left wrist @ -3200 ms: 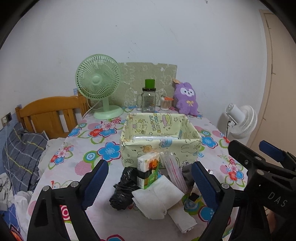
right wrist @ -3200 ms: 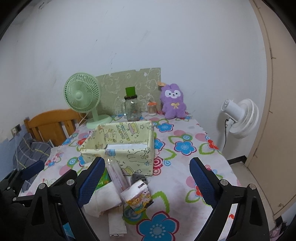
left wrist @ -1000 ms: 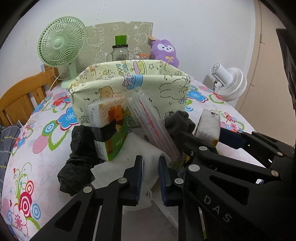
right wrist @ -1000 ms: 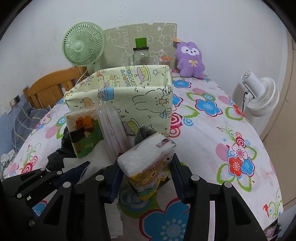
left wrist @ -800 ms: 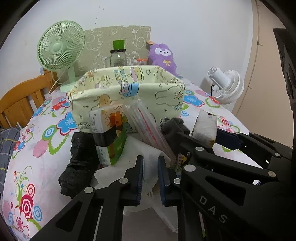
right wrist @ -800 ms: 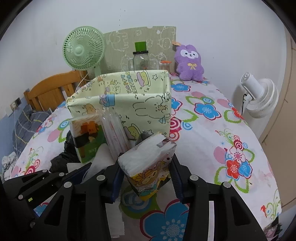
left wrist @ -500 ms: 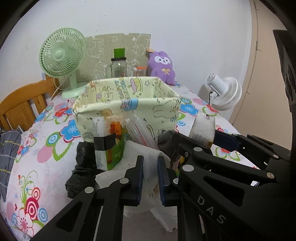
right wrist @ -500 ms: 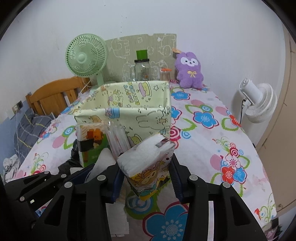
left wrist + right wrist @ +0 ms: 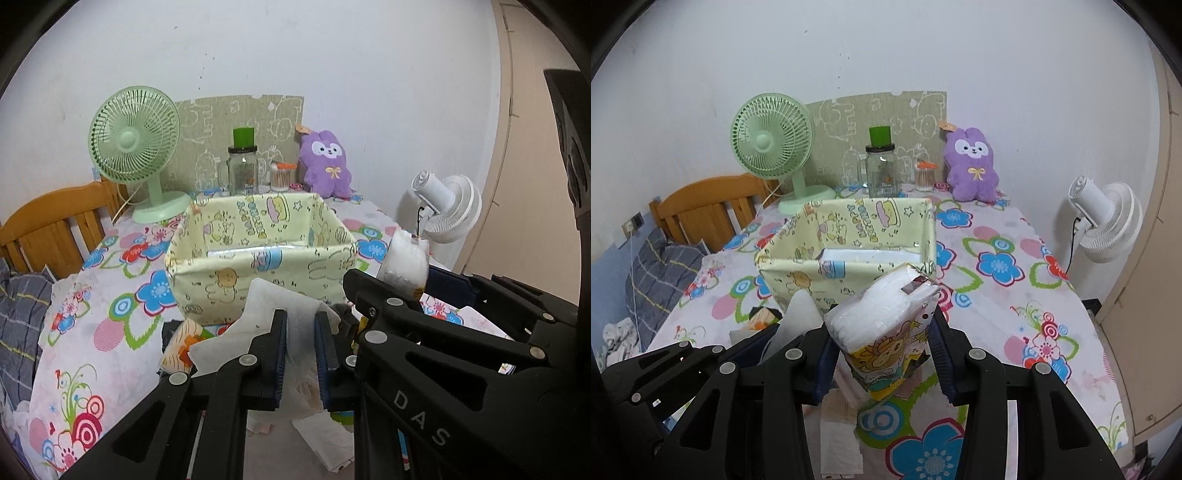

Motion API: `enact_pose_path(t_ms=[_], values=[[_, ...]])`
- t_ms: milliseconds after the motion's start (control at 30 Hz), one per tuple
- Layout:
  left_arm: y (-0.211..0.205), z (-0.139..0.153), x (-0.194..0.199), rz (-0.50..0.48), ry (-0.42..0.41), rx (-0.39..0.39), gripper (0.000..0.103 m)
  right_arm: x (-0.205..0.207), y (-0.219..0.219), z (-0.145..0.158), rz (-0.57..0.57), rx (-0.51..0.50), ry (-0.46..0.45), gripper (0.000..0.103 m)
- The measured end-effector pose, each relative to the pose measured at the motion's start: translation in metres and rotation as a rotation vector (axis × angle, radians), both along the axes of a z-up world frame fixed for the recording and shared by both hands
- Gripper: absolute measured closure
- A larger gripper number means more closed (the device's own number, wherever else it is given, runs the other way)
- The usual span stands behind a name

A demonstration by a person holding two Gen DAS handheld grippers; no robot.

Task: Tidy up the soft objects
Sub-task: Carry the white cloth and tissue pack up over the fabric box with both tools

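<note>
A yellow fabric storage box (image 9: 258,258) with cartoon prints stands open on the flowered tablecloth; it also shows in the right wrist view (image 9: 849,236). My left gripper (image 9: 300,354) is shut on a white cloth (image 9: 273,306) and holds it above the table, in front of the box. My right gripper (image 9: 884,354) is shut on a tissue pack (image 9: 886,332) with cartoon print, held up just before the box's near right corner; the pack also shows in the left wrist view (image 9: 404,262). More soft items lie on the table below, partly hidden.
A green desk fan (image 9: 136,147), a glass jar with a green lid (image 9: 242,170), a small cotton-swab jar (image 9: 279,177) and a purple plush (image 9: 327,162) stand at the table's back. A white fan (image 9: 447,206) is off the right edge; a wooden chair (image 9: 48,229) at left.
Both grippers closed, the left on the white cloth and the right on the tissue pack, and have lifted them up off the table, so the box's inside now shows.
</note>
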State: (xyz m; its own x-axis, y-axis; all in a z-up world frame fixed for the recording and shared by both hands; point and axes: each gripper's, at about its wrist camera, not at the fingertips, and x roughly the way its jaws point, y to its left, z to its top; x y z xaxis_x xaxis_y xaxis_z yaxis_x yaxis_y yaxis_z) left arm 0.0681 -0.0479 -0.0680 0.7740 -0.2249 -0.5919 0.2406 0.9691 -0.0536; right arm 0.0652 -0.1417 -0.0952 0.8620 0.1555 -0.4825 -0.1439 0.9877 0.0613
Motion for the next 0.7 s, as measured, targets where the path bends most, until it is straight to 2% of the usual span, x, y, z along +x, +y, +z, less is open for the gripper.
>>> enact_pose_path(t_ms=[700], values=[[0.005,0.044,0.005,0.026,-0.077,0.000,0.091,-0.006,0.005,0.049,-0.009,0.003,-0.080,0.054]])
